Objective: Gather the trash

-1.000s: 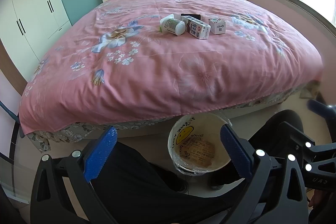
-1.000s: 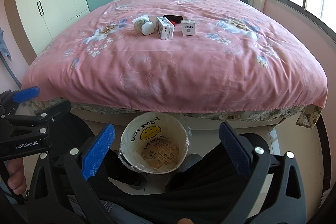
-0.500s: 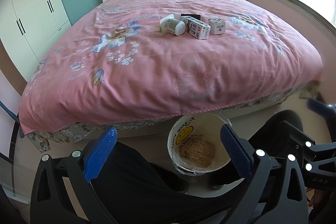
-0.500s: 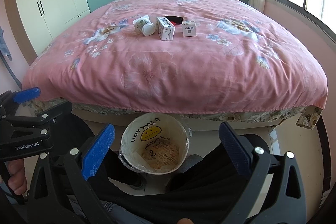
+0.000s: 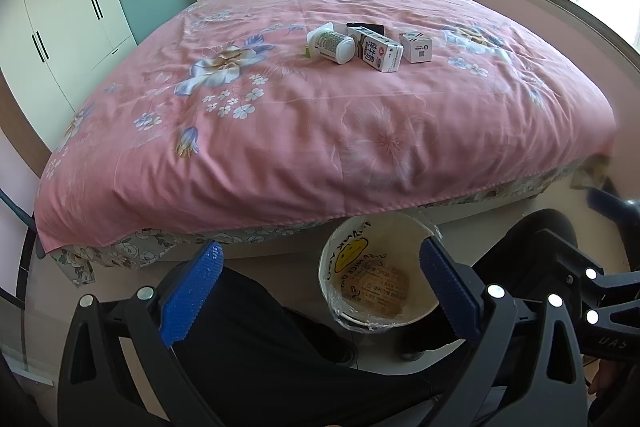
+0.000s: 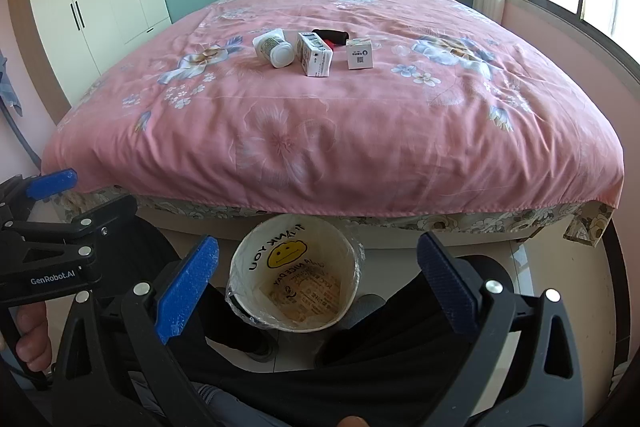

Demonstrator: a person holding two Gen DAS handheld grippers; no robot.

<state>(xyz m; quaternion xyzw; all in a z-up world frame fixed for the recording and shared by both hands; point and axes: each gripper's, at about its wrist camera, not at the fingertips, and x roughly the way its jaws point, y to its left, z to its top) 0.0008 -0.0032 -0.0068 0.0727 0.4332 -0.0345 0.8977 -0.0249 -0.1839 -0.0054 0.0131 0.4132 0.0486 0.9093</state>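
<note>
Left tool [image 5: 320, 287] and right tool [image 6: 318, 281] both wide open, empty, above trash bin [image 6: 294, 227].

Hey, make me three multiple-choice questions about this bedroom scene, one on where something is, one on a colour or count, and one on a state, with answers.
1. Where is the bin?
A. on the bed
B. on the floor at the foot of the bed
C. beside the wardrobe

2. What colour is the bedspread?
A. pink
B. green
C. white

3. How do the jaws of the right gripper stand?
A. shut on a carton
B. shut on nothing
C. open, holding nothing

Answers:
1 B: it stands on the tiles just below the bedspread's near edge.
2 A: pink cloth with a flower print.
3 C: the blue pads are wide apart with only the bin and floor seen between them.
</note>
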